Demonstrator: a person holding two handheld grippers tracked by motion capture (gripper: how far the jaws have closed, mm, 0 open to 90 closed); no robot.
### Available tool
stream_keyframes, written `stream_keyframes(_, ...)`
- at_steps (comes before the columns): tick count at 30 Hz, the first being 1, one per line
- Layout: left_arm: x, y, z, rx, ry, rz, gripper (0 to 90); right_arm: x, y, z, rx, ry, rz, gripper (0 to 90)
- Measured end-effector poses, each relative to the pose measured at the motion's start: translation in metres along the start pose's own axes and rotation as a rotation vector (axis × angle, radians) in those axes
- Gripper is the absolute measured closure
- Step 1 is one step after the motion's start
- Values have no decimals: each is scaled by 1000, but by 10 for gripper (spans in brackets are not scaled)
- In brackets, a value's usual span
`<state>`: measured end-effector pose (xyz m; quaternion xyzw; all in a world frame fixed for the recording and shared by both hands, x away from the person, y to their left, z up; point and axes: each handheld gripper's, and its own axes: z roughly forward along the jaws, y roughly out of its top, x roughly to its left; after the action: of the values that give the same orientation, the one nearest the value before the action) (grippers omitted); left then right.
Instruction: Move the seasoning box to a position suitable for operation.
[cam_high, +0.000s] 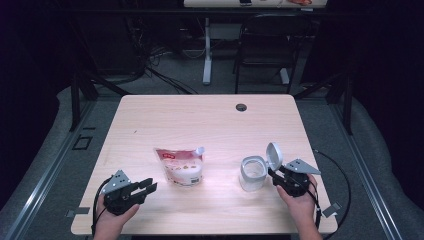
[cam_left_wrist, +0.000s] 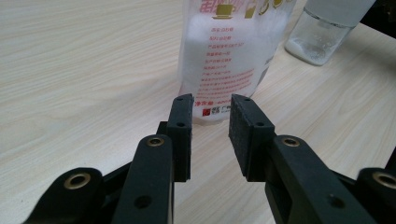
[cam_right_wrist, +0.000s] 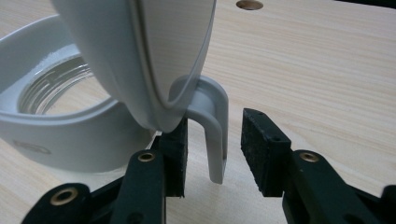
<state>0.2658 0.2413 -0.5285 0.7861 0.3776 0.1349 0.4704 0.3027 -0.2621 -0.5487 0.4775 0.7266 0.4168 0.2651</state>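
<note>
The jar (cam_high: 251, 173) stands on the table (cam_high: 200, 120), lid (cam_high: 273, 154) flipped up. Right of it, the right gripper (cam_high: 276, 174) has jaws apart around the lid's handle (cam_right_wrist: 211, 126). Left of the jar stands the pouch (cam_high: 181, 165); further left, the left gripper (cam_high: 148, 186) points at it, jaws apart and empty

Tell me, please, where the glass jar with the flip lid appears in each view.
High view: glass jar right of centre, beside the right hand-held gripper.
Left gripper view: top right corner, behind the pouch.
Right gripper view: left side, lid raised.
Shared landmark: the table's round hole, also.
</note>
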Motion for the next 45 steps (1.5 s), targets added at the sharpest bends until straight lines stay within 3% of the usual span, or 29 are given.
stream_keyframes(9,0,0,3,15,4,5,706,1,0,6,2,11,-4,664)
stream_keyframes(14,2,-1,3,3,15,-2,710,2,1,7,11,9,-32,696)
stream_keyframes(24,4,0,2,5,25,2,717,-2,0,7,17,13,-22,761)
stream_keyframes(28,5,0,1,10,29,2,719,-3,1,7,23,14,-46,769)
stream_keyframes(34,4,0,2,7,27,7,720,-3,1,8,20,50,-39,797)
stream_keyframes(45,5,0,2,5,29,8,720,3,4,11,31,87,-79,810)
